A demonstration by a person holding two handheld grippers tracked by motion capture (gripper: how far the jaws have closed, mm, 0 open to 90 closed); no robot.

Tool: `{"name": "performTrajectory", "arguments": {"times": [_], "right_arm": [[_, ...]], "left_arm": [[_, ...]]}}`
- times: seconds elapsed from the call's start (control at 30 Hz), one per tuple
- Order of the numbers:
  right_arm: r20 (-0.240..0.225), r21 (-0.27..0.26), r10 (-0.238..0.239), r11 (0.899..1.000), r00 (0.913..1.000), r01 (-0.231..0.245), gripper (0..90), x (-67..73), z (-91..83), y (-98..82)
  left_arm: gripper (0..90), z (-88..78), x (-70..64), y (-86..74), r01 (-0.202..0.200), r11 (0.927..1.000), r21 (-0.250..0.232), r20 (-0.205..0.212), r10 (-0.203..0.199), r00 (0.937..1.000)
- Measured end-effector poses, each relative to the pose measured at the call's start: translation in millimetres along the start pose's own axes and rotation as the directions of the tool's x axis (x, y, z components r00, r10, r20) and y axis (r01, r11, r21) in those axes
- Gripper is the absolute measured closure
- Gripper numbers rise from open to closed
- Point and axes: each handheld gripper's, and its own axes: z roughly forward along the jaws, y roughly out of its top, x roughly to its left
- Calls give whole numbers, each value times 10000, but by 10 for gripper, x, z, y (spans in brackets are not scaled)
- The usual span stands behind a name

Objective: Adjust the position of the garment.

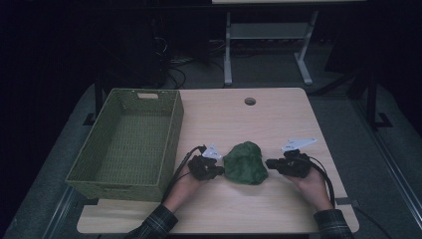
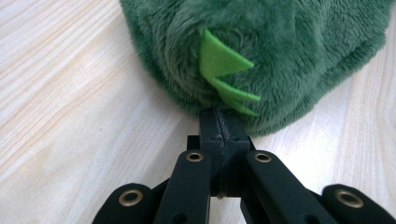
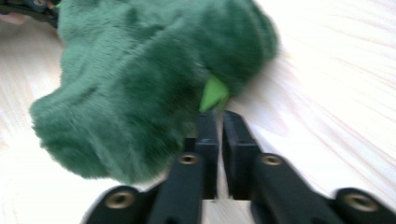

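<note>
Green plush toy lies on the wooden worktop, toward its near edge and about midway across, between the two tongs. Its pile is dark green and fluffy; bright green felt spikes stand out from the fur in the left gripper view, and one such spike shows in the right gripper view just above the jaw tips.

Left tongs, held in the person's left hand, meet the toy's left side. In the left gripper view the two black jaws are pressed together with no gap, their tips touching the toy's lower edge just under the felt spikes; whether any fur or felt is nipped between them cannot be told.

Right tongs, held in the right hand, point at the toy's right side, their tips close to it. In the right gripper view, which is blurred, the jaws stand slightly apart with a narrow slit between them, their tips just below the felt spike and beside the fur; nothing is seen between them.

Grey three-cornered plates sit on top of both tongs, and a black cable trails from each toward the person. Plaid sleeves enter from the bottom of the high view.

Green woven basket, rectangular with a handle slot in its far wall, stands on the worktop's left edge, near the left hand and apart from the toy. A round hole pierces the worktop near its far edge.
</note>
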Motion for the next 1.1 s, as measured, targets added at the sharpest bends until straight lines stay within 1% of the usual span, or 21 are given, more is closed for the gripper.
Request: {"name": "performTrajectory", "arguments": {"times": [0.03,0.07,0.1,0.13,0.17,0.2,0.23,0.3,0.33,0.37,0.43,0.47,0.57,0.6,0.63,0.77,0.87,0.97,1.0,1.03,1.1], "right_arm": [[104,-36,121,9999,9999,-121,745,-15,-26,-23],[314,-244,138,9996,9994,-130,695,-28,-56,-56],[416,-420,136,9990,9990,-119,660,-42,-88,-92],[520,-466,195,9988,9985,-171,614,-53,-115,-128],[639,-506,316,9983,9975,-284,553,-60,-140,-163],[745,-475,423,9981,9963,-389,506,-72,-160,-198],[901,-544,430,9978,9950,-382,470,-79,-175,-243],[1173,-413,452,9983,9921,-406,388,-86,-198,-323],[1334,-381,402,9986,9902,-354,345,-89,-204,-366],[1542,-332,445,9987,9870,-399,299,-76,-214,-435],[1553,-260,465,9987,9868,-430,252,-70,-217,-489],[1607,-269,417,9989,9861,-379,232,-69,-216,-517],[1770,-104,308,9995,9837,-294,158,-56,-206,-610],[1874,-208,234,9996,9820,-199,153,-50,-207,-639],[1936,-243,215,9996,9809,-171,151,-46,-213,-654],[1926,-212,200,9996,9811,-162,139,-55,-222,-662],[1917,-207,197,9997,9813,-160,138,-55,-221,-662],[1920,-211,209,9996,9812,-172,139,-55,-221,-662],[1922,-209,194,9997,9812,-157,140,-56,-221,-663],[1920,-216,224,9996,9811,-186,140,-54,-221,-662],[1928,-212,225,9996,9810,-187,142,-55,-222,-662]], "left_arm": [[897,-12,-5,-6,-24,10000,-31,-40,23,10000],[889,-25,-6,-10,-92,10000,-10,-58,92,9999],[867,-31,-18,-15,-24,10000,-82,-50,24,10000],[844,-50,-19,-17,-156,9999,22,-50,156,9999],[819,-59,-33,-23,-101,9999,-16,-41,101,9999],[790,-76,-34,-28,-232,9997,95,-25,232,9997],[752,-84,-42,-33,-231,9997,124,-34,231,9997],[675,-108,-51,-39,-284,9994,185,-127,286,9995],[626,-124,-55,-32,-296,9991,289,-197,302,9993],[565,-129,-59,-27,-242,9995,207,-202,247,9995],[503,-152,-55,-10,-299,9992,250,-167,304,9994],[470,-159,-63,5,-241,9996,162,-173,244,9996],[374,-206,-71,63,-487,9986,226,-241,492,9985],[348,-214,-80,85,-511,9985,197,-261,516,9983],[323,-232,-85,113,-644,9975,289,-327,654,9973],[229,-271,-107,235,-918,9955,249,-468,929,9946],[179,-289,-109,333,-1113,9934,266,-379,1122,9930],[151,-272,-113,455,-1416,9891,399,-254,1427,9894],[147,-256,-111,485,-1381,9897,382,-219,1390,9900],[141,-246,-102,516,-1451,9881,508,-157,1460,9892],[139,-211,-89,563,-1504,9871,550,-101,1512,9885]]}}
